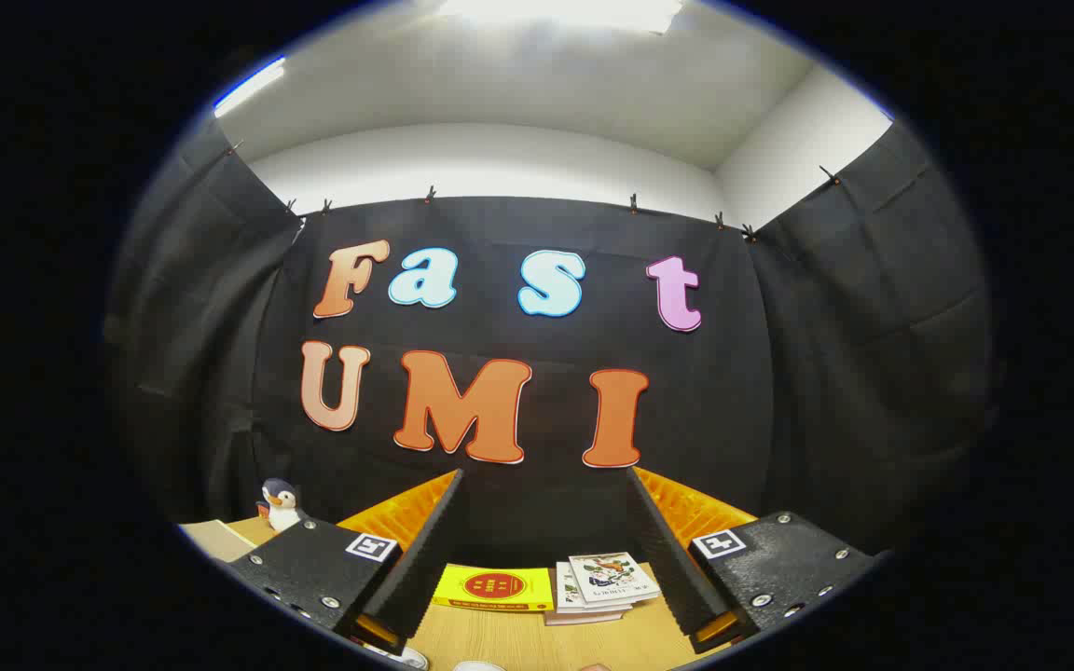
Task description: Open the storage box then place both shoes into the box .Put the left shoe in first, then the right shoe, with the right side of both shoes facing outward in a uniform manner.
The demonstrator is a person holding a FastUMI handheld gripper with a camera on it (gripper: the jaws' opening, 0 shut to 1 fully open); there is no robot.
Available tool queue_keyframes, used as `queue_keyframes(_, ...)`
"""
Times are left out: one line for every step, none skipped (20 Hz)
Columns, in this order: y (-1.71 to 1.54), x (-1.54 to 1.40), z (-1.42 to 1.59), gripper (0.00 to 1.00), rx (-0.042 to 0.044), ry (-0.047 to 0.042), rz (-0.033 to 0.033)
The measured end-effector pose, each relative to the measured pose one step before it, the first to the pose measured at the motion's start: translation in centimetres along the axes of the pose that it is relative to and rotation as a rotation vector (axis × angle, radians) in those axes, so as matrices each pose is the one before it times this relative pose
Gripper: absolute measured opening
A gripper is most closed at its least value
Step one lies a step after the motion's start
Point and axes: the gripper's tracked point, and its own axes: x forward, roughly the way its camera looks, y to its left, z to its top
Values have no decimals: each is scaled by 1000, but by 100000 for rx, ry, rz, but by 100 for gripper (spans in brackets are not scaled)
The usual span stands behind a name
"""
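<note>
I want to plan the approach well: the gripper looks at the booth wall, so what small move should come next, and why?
Probably tilt the gripper downward. Its fingers are open with nothing between them, and ahead lie a yellow book, a stack of booklets and a toy penguin on the wooden table, not the task's box and shoes.
</note>
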Motion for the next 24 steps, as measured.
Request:
queue_keyframes(163,-46,20,99,-267,-130,425)
queue_keyframes(155,-23,13,99,-58,141,345)
queue_keyframes(202,-64,-109,99,138,536,534)
queue_keyframes(244,21,-149,99,156,394,310)
queue_keyframes(62,-68,18,99,-46,203,73)
queue_keyframes(138,-29,134,99,-126,-174,127)
queue_keyframes(30,-44,102,99,-252,-382,33)
queue_keyframes(109,36,34,99,-165,-304,255)
queue_keyframes(133,-25,-18,99,-203,-103,198)
queue_keyframes(-33,-3,-93,99,-348,-10,49)
queue_keyframes(-19,56,-22,99,-364,-62,-106)
queue_keyframes(10,27,19,99,-156,54,-16)
queue_keyframes(81,78,30,99,248,-64,206)
queue_keyframes(75,221,-51,99,174,15,117)
queue_keyframes(-21,108,66,99,61,-157,-109)
queue_keyframes(-111,122,76,99,64,-206,-211)
queue_keyframes(-51,85,63,99,57,-84,29)
queue_keyframes(48,57,1,99,15,-229,95)
queue_keyframes(-51,142,-37,99,-122,-98,2)
queue_keyframes(-86,140,-6,99,6,99,-88)
queue_keyframes(1,85,-79,99,98,96,-41)
queue_keyframes(-34,3,-40,99,153,89,18)
queue_keyframes(-33,-30,4,99,-2,16,14)
queue_keyframes(-9,77,-36,99,-155,-6,156)
